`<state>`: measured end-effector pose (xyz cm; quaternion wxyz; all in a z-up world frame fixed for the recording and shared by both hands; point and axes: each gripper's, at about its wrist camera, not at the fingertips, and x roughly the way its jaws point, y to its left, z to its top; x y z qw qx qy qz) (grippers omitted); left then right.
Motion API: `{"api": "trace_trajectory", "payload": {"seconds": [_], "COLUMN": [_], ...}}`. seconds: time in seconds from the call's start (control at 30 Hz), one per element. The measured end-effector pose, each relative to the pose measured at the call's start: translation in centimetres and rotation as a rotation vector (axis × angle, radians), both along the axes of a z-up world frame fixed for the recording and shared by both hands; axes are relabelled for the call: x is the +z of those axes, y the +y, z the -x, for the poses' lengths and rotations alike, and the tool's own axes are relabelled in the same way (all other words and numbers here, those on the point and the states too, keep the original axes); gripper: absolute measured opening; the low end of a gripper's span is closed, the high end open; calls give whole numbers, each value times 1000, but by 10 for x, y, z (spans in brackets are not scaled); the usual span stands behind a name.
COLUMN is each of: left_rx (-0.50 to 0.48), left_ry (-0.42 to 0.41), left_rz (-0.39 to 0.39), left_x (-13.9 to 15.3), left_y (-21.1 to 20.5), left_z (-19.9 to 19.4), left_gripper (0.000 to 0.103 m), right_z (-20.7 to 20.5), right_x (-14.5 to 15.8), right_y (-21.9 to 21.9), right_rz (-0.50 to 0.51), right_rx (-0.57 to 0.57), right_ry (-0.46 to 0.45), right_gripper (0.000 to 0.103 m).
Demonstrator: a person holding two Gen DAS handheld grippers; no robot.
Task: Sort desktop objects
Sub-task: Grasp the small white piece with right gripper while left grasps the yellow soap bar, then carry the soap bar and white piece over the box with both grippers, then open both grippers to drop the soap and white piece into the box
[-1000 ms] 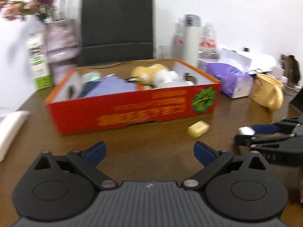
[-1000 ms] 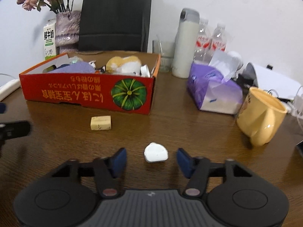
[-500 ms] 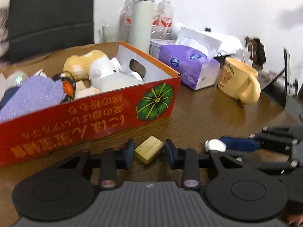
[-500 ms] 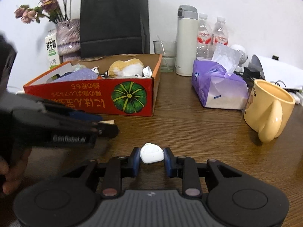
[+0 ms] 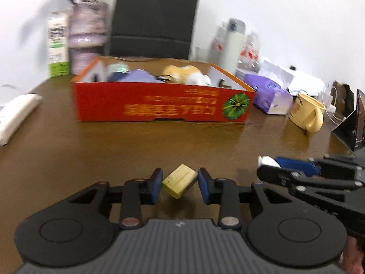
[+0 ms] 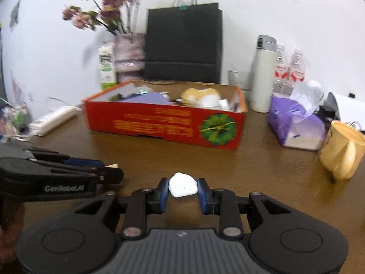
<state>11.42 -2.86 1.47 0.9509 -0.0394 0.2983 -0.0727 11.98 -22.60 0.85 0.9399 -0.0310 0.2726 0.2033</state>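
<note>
A small pale yellow block (image 5: 179, 180) sits tilted between the blue pads of my left gripper (image 5: 180, 185), which is shut on it just above the brown table (image 5: 114, 150). My right gripper (image 6: 183, 191) is shut on a small white rounded piece (image 6: 182, 183). Each gripper shows in the other's view: the right one (image 5: 273, 167) at the right with the white piece (image 5: 265, 161) at its tip, the left one (image 6: 109, 174) at the left with a corner of the yellow block (image 6: 113, 165) showing. The red cardboard box (image 5: 159, 109) (image 6: 159, 125), filled with a plush toy and other items, stands beyond both grippers.
A yellow mug (image 6: 342, 153) and a purple tissue pack (image 6: 294, 125) stand right of the box. Behind are a white thermos (image 6: 262, 73), water bottles, a black paper bag (image 6: 182, 43), a flower vase (image 6: 129, 52) and a milk carton (image 5: 58, 48). A white power strip (image 6: 54, 118) lies at the left.
Both grippers closed on their objects: the left on the yellow block, the right on the white piece. Both then drew back from the box with the objects held.
</note>
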Motion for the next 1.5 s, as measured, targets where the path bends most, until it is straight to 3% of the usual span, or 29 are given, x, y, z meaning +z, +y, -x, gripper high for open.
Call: {"api": "trace_trajectory", "payload": {"seconds": [0.13,0.3,0.53,0.73,0.87,1.0,1.07,1.13,1.3,1.5], "left_rx": [56,91,68,92,98,108,110,92,50,-20], "left_ry": [0,-40,-96,-150,-159,-251,-245,-209,-84,102], "left_rz": [55,30,30,27,20,-37,-2,32,19,30], "left_x": [0,2,12,23,36,66,81,92,101,83], "left_y": [30,42,39,45,48,47,51,54,45,32], "left_z": [42,85,110,100,64,8,-26,-64,-159,-244], "left_gripper": [34,34,34,34,34,34,34,34,34,34], "right_z": [46,91,114,103,64,11,-20,-54,-145,-244], "right_x": [1,3,20,25,40,67,80,91,102,83], "right_y": [14,25,32,30,16,10,11,11,27,49], "right_rz": [-54,8,3,48,8,-38,-39,-45,-27,-9], "right_rx": [22,41,38,40,-37,-60,-58,-37,2,-13], "right_ry": [24,-20,-77,-130,-130,-173,-181,-159,-61,114], "right_gripper": [26,26,26,26,26,26,26,26,26,26]}}
